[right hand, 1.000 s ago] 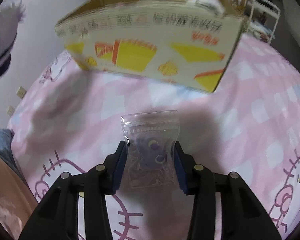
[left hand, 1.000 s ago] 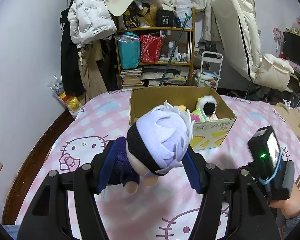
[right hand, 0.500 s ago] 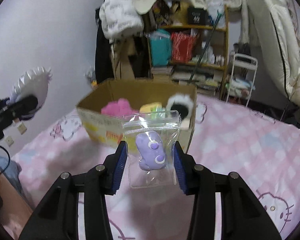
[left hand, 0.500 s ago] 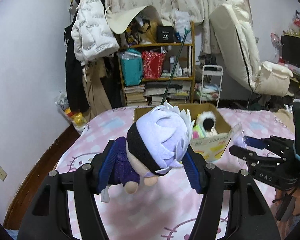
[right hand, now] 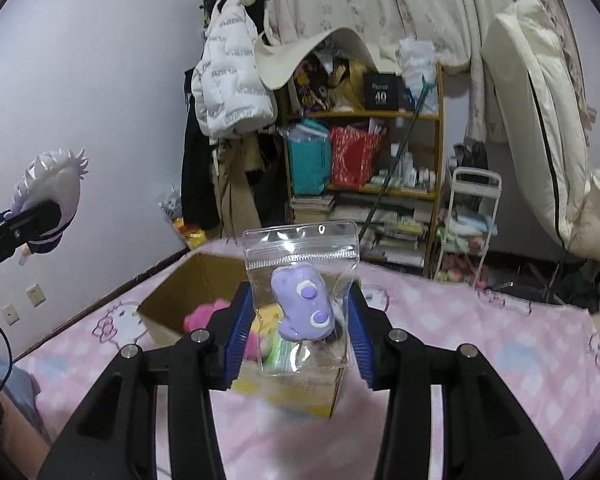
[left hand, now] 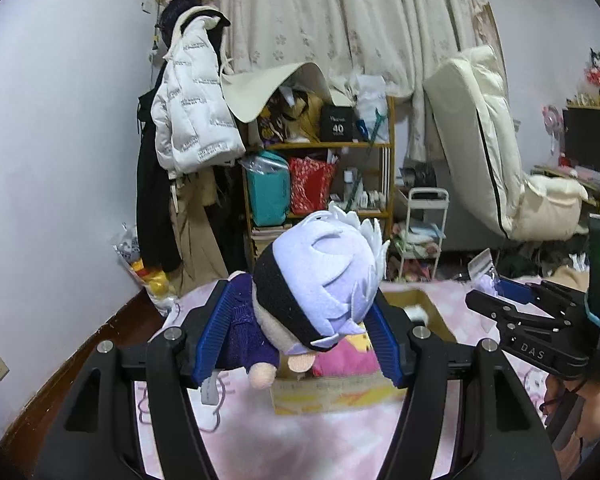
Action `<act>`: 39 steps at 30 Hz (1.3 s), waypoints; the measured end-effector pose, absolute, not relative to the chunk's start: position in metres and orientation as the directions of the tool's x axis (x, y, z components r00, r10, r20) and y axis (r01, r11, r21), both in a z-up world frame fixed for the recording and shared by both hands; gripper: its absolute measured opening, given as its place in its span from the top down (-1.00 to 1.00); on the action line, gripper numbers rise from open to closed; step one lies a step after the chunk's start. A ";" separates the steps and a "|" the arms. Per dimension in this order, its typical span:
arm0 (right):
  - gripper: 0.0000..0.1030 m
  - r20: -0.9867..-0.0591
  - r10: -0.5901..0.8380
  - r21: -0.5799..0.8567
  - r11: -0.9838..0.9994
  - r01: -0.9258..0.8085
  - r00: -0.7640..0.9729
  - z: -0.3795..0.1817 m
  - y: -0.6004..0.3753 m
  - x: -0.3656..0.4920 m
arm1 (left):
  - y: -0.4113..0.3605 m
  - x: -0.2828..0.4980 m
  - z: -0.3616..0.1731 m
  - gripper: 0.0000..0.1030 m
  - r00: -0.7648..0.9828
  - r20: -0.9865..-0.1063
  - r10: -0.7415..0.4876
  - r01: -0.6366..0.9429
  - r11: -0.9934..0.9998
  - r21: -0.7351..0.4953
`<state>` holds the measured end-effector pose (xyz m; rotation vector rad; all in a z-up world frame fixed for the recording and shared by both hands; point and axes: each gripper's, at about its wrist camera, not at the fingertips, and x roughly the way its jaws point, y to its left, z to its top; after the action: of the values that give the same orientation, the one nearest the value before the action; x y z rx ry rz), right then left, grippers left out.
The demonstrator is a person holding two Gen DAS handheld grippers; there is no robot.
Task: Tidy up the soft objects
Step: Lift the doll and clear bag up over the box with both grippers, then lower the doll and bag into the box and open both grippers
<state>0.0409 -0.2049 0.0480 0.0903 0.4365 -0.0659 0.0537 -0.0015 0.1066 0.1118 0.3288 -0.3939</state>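
Note:
My left gripper is shut on a plush doll with pale lilac hair, a black blindfold and a dark purple body, held in the air above the near edge of an open cardboard box. The doll also shows in the right wrist view at far left. My right gripper is shut on a clear zip bag with a purple soft toy inside, held above the box. The box holds a pink plush and other soft toys.
The box stands on a bed with a pink Hello Kitty sheet. Behind are a cluttered wooden shelf, a white jacket on a coat rack, a small white cart and a cream recliner. The right gripper also shows in the left wrist view.
Both grippers have risen well above the bed. The right one lifted the zip bag off the sheet and brought it over the box. The doll now hangs over the box's near edge.

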 end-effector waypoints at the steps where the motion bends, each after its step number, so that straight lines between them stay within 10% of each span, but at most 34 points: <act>1: 0.07 -0.419 -0.046 0.068 0.994 0.082 0.907 0.051 -0.206 0.044 | -0.002 0.058 0.110 -0.23 0.875 -0.326 -0.358 0.392 0.919 0.045; 15: 0.06 -0.305 -0.009 0.095 0.995 0.040 0.952 0.078 -0.233 0.083 | -0.021 0.113 0.103 -0.24 0.885 -0.324 -0.335 0.380 0.921 0.085; 39: 0.03 -0.423 0.095 0.123 0.991 -0.047 0.901 0.002 -0.217 0.142 | -0.075 0.156 0.023 -0.27 0.806 -0.474 -0.353 0.462 0.877 0.132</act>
<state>0.1421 -0.2169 0.0018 0.1106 0.4431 0.0737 0.1564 -0.0748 0.0225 0.2470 0.4562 -0.4407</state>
